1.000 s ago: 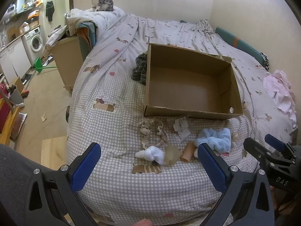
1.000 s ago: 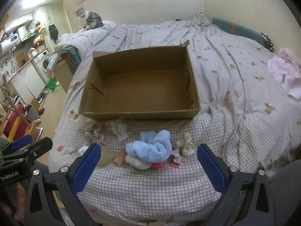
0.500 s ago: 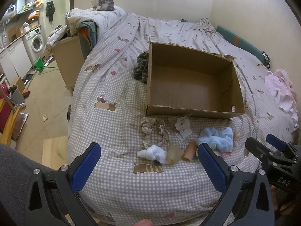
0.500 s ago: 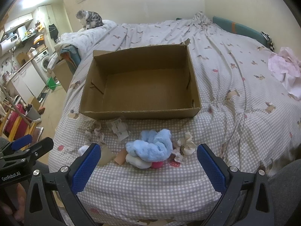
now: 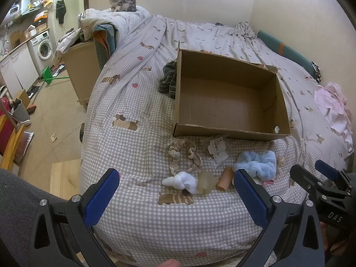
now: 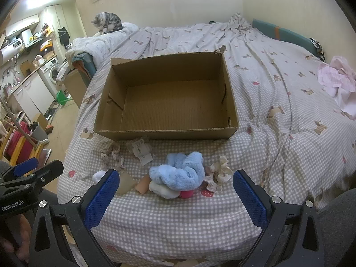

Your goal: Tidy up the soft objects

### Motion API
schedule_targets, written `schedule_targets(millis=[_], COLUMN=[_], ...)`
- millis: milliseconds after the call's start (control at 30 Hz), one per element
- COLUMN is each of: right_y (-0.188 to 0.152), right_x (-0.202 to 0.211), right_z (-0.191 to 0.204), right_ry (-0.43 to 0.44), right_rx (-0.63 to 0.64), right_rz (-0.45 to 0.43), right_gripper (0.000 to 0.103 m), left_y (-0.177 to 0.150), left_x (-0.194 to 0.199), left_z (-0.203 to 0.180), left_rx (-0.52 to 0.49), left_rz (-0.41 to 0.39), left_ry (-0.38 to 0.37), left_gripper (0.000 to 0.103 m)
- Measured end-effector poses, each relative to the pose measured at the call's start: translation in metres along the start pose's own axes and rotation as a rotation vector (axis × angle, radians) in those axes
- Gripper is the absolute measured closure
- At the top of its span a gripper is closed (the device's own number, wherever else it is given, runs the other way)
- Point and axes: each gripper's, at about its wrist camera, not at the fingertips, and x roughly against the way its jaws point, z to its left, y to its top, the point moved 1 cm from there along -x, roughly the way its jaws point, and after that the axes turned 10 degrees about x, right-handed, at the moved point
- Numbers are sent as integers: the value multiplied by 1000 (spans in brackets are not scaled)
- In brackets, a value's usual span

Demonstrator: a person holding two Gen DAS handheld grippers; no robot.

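- Meanwhile, on a checked bedspread [image 5: 138, 155], an open cardboard box [image 6: 165, 131] sits with nothing inside it
- Left gripper [image 5: 175, 194] hovers over the near edge of the bed, jaws spread wide and holding nothing
- Right gripper [image 6: 175, 194] hangs just beside it, jaws likewise wide apart and bare
- Soft items lie in a loose cluster between the box and the bed's near edge: a fluffy blue scrunchie [image 6: 180, 172] resting on a white sock [image 6: 163, 191] and something pink [image 6: 186, 194], with a cream scrunchie [image 6: 218, 174] touching its right side
- Farther left, a beige lace scrunchie [image 5: 183, 155], a white soft bundle [image 5: 181, 181] and a paper tag [image 5: 218, 152] rest on the cover
- At the far corner, a tabby cat [image 6: 108, 24] sits on piled bedding
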Motion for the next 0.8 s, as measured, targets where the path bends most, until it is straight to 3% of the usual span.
schedule_targets(millis=[400,500,800], right_y=[1,5,56], right_x=[0,4,25], right_z=[-1,-3,-19], right_ry=[6,14,87], right_rx=[-3,-15,28], right_rz=[0,-1,1], right_gripper=[0,0,0], left_y=[1,3,45], left_x=[-1,-3,-3], left_z=[-1,-2,-16], left_rx=[1,0,-34], left_rz=[2,34,141], left_ry=[6,14,41], left_gripper=[1,1,1])
